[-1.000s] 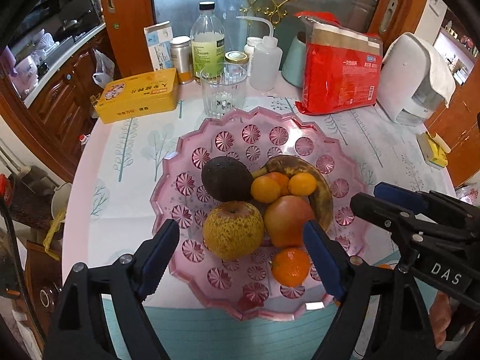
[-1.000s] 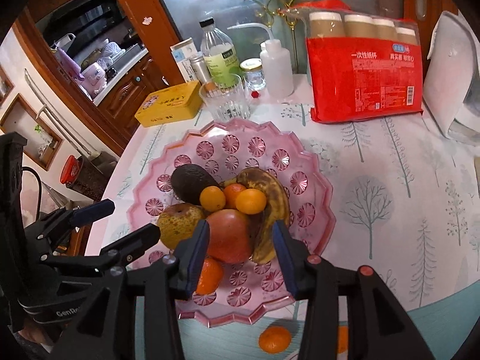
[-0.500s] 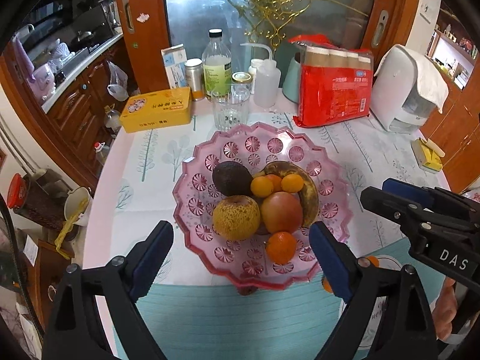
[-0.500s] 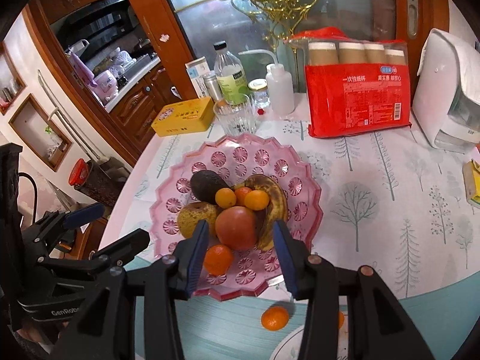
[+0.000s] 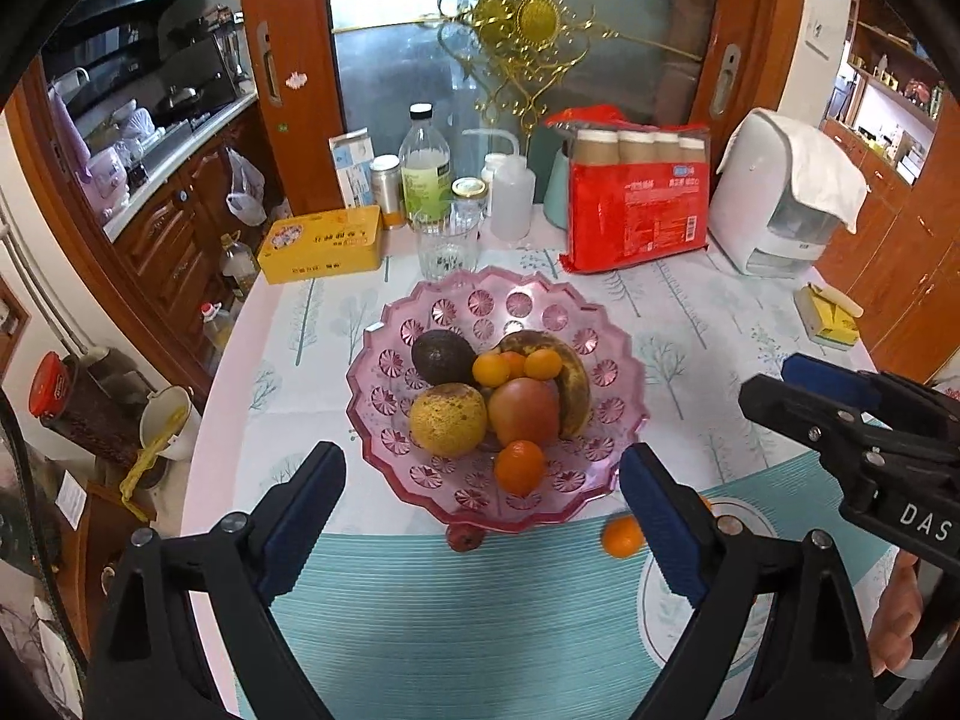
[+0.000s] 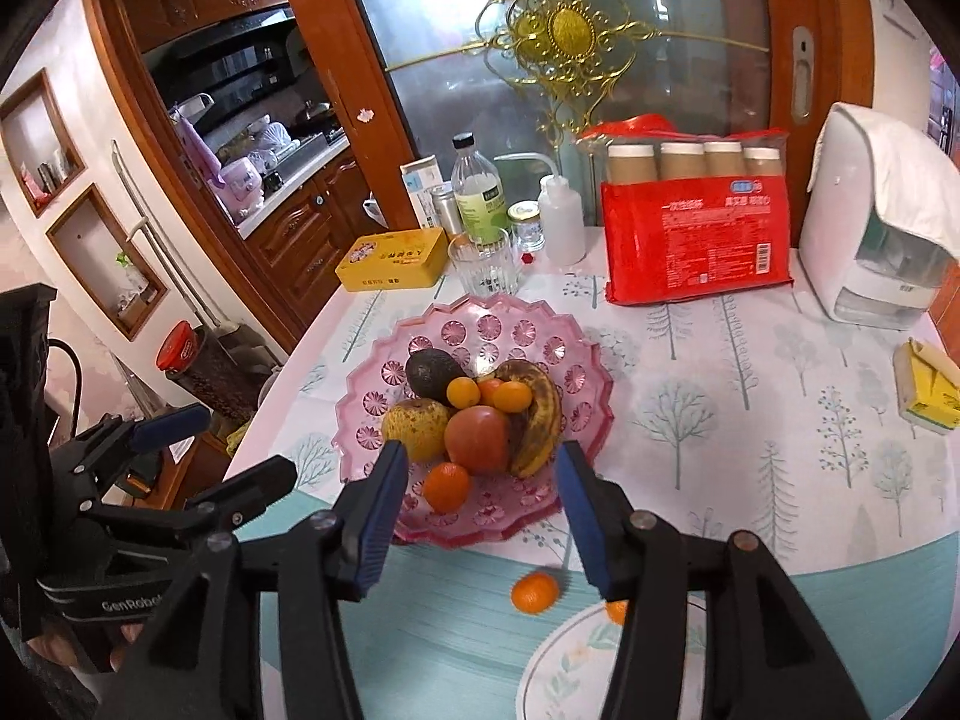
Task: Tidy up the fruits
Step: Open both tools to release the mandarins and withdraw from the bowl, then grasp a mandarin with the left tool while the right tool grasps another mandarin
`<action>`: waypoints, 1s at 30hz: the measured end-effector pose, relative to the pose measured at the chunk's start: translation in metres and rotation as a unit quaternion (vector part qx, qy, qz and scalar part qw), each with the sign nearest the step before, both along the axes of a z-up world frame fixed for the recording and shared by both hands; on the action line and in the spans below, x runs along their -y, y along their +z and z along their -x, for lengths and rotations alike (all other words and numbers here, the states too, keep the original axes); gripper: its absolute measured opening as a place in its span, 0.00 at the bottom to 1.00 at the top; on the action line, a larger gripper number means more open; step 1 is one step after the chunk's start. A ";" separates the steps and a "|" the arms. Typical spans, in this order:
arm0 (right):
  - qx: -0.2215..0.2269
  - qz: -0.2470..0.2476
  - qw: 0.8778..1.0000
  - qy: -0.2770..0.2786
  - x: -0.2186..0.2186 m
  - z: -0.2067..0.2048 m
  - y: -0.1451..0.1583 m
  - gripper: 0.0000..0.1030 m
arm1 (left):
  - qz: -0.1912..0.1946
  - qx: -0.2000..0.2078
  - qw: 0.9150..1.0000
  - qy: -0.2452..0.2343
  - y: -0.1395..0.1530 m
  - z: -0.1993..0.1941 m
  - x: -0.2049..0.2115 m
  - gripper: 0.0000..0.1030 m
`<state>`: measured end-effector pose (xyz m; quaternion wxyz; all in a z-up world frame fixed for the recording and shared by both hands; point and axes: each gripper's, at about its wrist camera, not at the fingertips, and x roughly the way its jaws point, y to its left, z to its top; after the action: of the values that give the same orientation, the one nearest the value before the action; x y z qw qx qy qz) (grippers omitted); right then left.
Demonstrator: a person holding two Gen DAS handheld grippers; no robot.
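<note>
On a kitchen bench, your empty left gripper (image 5: 480, 504) and right gripper (image 6: 480, 498), jaws just widening, hover before the pink bowl (image 5: 624, 420); a light, soft-skinned loose mandarin (image 6: 534, 593) wants gentle mid-body grip

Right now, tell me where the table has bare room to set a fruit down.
Free: the tree-print cloth between the pink bowl, the red cup pack and the white appliance; also the cloth left of the bowl. Crowded: the back edge by the glass and bottles.
</note>
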<state>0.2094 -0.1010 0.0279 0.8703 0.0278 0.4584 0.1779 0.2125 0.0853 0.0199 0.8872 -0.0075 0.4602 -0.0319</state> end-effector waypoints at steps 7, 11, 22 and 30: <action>0.008 -0.010 1.000 -0.017 0.036 0.025 0.010 0.54 | 0.013 0.022 1.000 -0.007 0.018 0.019 0.019 0.89; 0.014 -0.010 0.999 -0.029 0.058 0.040 0.012 0.54 | 0.010 0.033 0.999 -0.020 0.022 0.030 0.039 0.90; 0.019 0.006 0.996 -0.088 0.117 0.075 -0.005 0.54 | 0.005 0.021 0.997 -0.074 -0.005 0.048 0.086 0.90; -0.024 0.012 0.991 -0.128 0.142 0.092 -0.050 0.54 | 0.001 -0.030 0.994 -0.109 -0.060 0.054 0.107 0.90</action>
<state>0.1177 -0.2431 -0.0224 0.8749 0.0804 0.4739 0.0590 0.1587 -0.0215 -0.0404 0.8645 0.0414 0.4842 -0.1285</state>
